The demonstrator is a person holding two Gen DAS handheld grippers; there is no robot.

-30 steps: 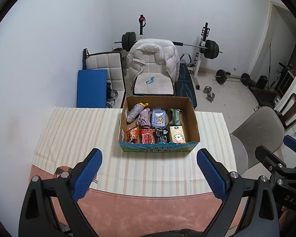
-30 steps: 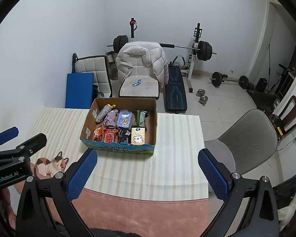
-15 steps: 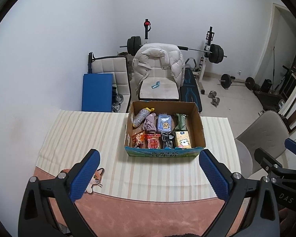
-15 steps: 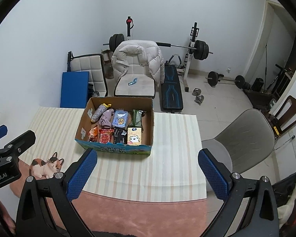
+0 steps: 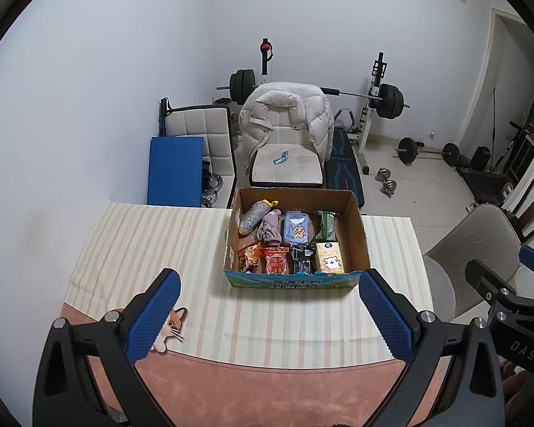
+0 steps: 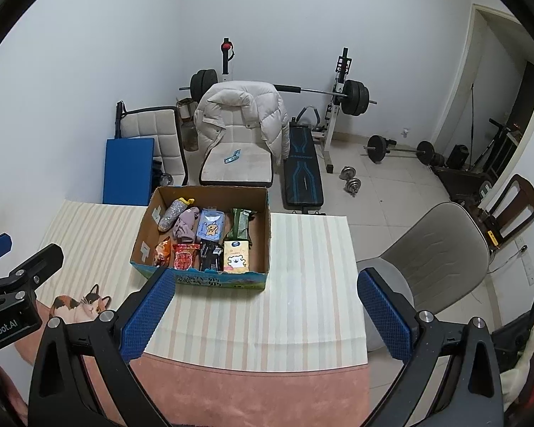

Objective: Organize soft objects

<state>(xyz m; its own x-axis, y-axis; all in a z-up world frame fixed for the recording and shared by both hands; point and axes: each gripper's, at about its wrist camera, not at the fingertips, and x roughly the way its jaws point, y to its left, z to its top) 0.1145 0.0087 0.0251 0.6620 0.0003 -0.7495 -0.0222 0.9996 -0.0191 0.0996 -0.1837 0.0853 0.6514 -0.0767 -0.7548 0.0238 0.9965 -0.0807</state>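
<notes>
An open cardboard box [image 5: 359,235] [image 6: 267,235] stands on the striped cloth [image 5: 142,249] [image 6: 309,277] on the table. It holds several soft packs and items: a mauve cloth bundle [image 5: 268,229] [image 6: 185,226], a glittery pouch [image 5: 252,215], a blue tissue pack [image 5: 295,229] [image 6: 211,227], a red snack bag [image 5: 275,265] and a yellow pack with a white bear [image 5: 328,258] [image 6: 235,256]. My left gripper [image 5: 268,315] is open and empty, high above the table's near edge. My right gripper [image 6: 265,315] is open and empty too, to the box's right.
A cat-shaped piece [image 5: 169,325] [image 6: 82,306] lies at the cloth's near left corner on the pink mat [image 5: 267,391]. Beyond the table are a chair with a white puffer jacket [image 5: 284,121], a blue pad [image 5: 174,170], a weight bench and barbells. A grey chair [image 6: 438,249] stands right.
Both grippers have risen and drawn back, so the box looks smaller and more of the room and cat piece shows. Both stay open.
</notes>
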